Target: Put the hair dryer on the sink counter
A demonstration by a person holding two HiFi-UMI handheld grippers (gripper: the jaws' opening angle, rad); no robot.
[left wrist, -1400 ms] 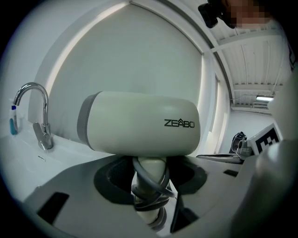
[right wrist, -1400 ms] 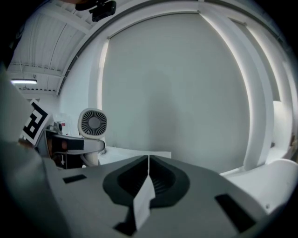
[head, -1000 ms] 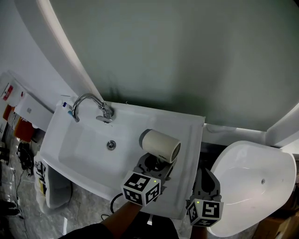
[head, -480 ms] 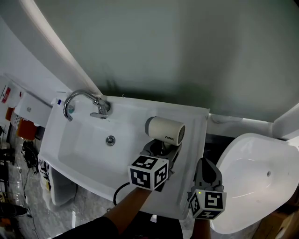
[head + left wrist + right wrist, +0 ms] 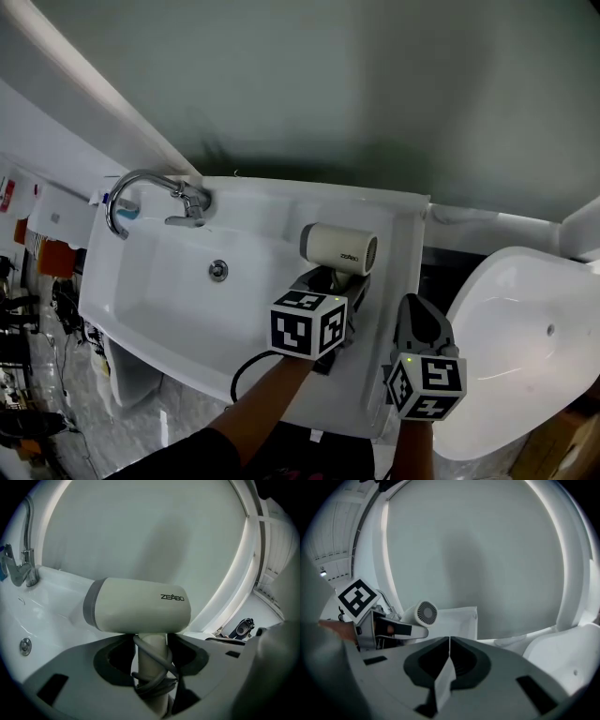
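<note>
1. Currently grips the hair dryer (image 5: 339, 251) by its handle (image 5: 151, 651), with the barrel lying crosswise just past the fingertips of the left gripper (image 5: 151, 660).
2. Clamps that handle from both sides, catching the grey cord (image 5: 157, 679) wound round it between the pads as well.
3. Hangs the dryer over the right-hand strip of the sink counter (image 5: 398, 267), straight ahead of the left fingers; cannot tell from any view whether the barrel touches the white surface.
4. Looks late in the task: already brought to the spot, with lowering, letting go and drawing the fingers clear left to do.
5. Keeps nothing in the right gripper (image 5: 449, 641): fingers pressed together, just to the right of the left gripper, tips aimed toward the counter's right edge.
6. Shows in the head view alone the whole layout: basin, drain (image 5: 217, 270) and faucet (image 5: 155, 192) well to the left of the left fingers, plus a dark cable (image 5: 236, 377) looping below the counter's front edge.
7. Shows in the left gripper view alone the cord wrap on the handle and the lettering on the barrel's side.
8. Shows in the right gripper view alone the dryer's round rear grille (image 5: 426, 613), up and left of the closed right fingers, beside the left gripper's marker cube (image 5: 356, 597).
</note>
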